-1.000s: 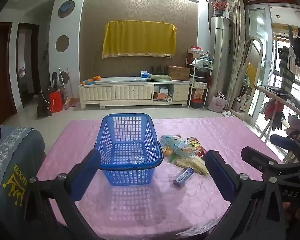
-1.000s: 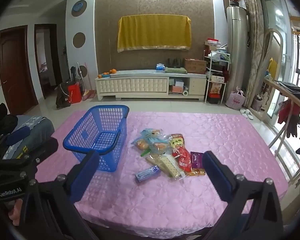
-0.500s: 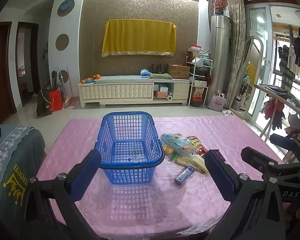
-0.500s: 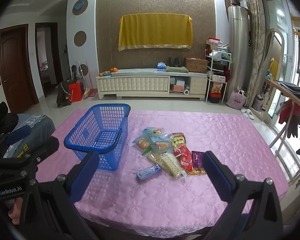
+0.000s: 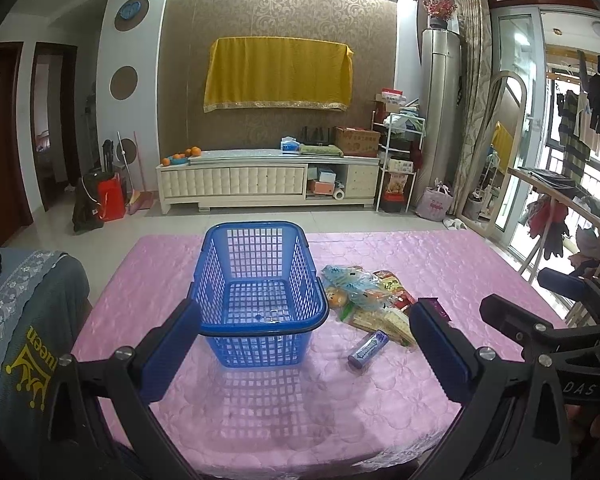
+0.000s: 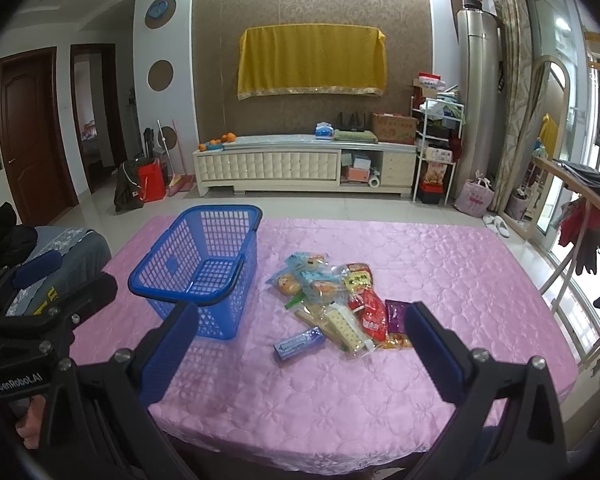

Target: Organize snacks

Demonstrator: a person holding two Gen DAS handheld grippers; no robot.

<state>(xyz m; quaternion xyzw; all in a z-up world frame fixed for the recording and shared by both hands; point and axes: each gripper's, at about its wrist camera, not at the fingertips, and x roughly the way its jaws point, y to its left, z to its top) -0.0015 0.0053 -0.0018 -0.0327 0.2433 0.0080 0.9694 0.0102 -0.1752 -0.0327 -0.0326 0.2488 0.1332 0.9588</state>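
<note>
Pink quilted cloth covers the table (image 5: 440, 264) in front of us, and on it stands a blue plastic basket (image 5: 260, 296) with nothing in it, its dark handle folded down over the near rim. Just to the right of the basket lies a heap of snack packets (image 6: 336, 300): clear bags with round cakes, a red packet, a long pack of crackers, a small purple sachet. A blue-purple pack of gum (image 6: 299, 343) lies at the near edge of the heap, apart from the basket.

We hold our left gripper (image 5: 304, 354) above the near side of the table, facing the basket, its blue pads spread wide with nothing between them. Our right gripper (image 6: 300, 356) hangs over the near edge facing the snacks, likewise spread wide and empty.

Beside the table on the left sits a grey cushion (image 5: 24, 320) with yellow lettering.
</note>
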